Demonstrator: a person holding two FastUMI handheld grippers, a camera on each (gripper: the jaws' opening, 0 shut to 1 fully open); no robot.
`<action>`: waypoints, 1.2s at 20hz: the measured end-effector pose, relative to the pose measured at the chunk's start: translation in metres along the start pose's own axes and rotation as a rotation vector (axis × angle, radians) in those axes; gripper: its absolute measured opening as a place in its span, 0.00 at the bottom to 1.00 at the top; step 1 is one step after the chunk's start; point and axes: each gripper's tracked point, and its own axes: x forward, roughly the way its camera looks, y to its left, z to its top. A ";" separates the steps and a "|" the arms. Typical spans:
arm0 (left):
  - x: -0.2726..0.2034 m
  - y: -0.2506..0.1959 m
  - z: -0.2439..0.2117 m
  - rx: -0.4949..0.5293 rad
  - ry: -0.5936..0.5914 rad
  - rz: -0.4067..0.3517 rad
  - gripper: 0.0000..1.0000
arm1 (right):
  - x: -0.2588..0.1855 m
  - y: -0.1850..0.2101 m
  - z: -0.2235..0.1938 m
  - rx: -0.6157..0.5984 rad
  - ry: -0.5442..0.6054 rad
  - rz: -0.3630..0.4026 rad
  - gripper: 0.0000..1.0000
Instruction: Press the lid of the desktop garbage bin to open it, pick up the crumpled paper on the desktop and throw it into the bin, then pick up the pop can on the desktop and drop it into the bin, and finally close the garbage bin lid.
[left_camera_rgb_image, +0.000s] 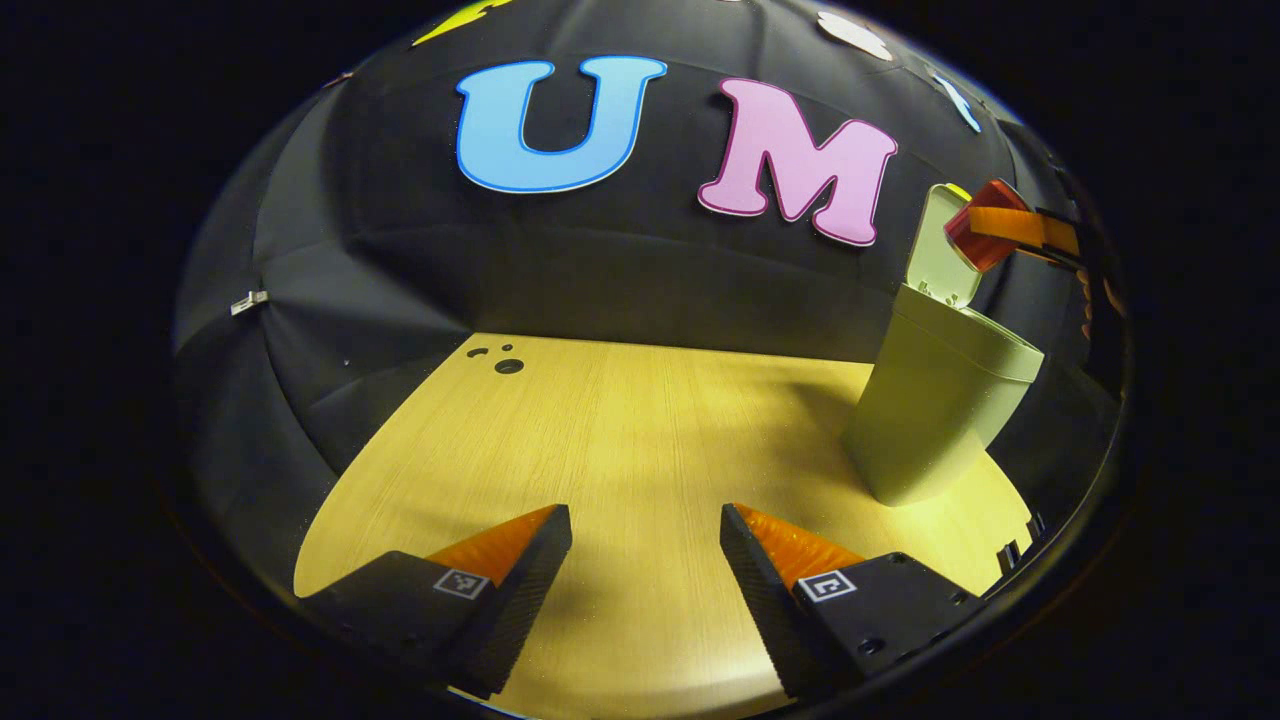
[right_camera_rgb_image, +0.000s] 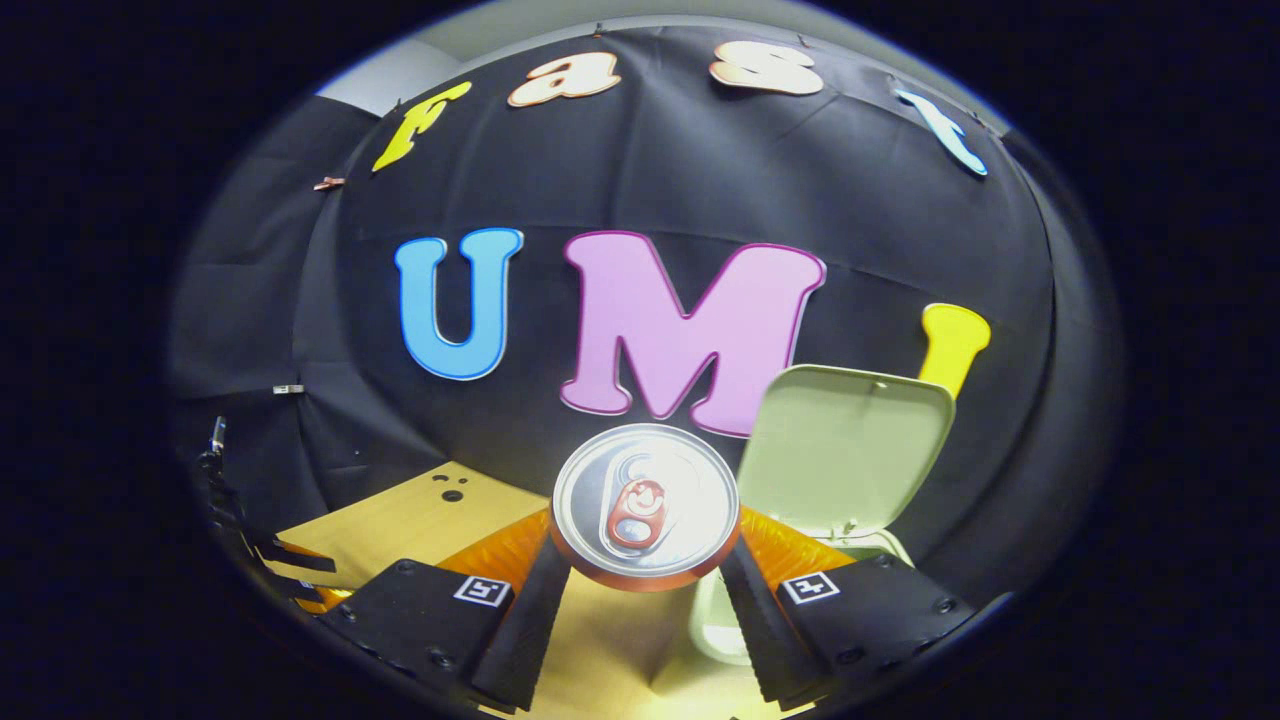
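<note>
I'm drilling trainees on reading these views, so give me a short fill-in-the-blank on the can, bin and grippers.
1. The right gripper is shut on the ____.
2. The bin has its lid ____.
3. The left gripper is open and holds ____.
4. The bin stands on a ____ table.

Missing words: can; open; nothing; wooden

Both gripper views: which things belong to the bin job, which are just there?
Job:
- garbage bin, lid up
- pop can, clamped in the right gripper beside the lid
- left gripper, open over bare desktop

Just there:
- cable holes in the desktop
- clip on the booth's wall
</note>
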 end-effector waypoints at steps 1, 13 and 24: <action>0.000 -0.006 -0.001 -0.007 -0.001 0.012 0.96 | -0.001 -0.012 -0.003 0.013 0.006 -0.004 0.82; -0.011 -0.074 0.007 -0.034 -0.055 0.132 0.96 | 0.020 -0.104 -0.060 0.075 0.072 0.013 0.83; -0.042 -0.069 -0.030 -0.055 -0.010 0.183 0.96 | 0.025 -0.102 -0.056 0.095 0.069 0.010 0.95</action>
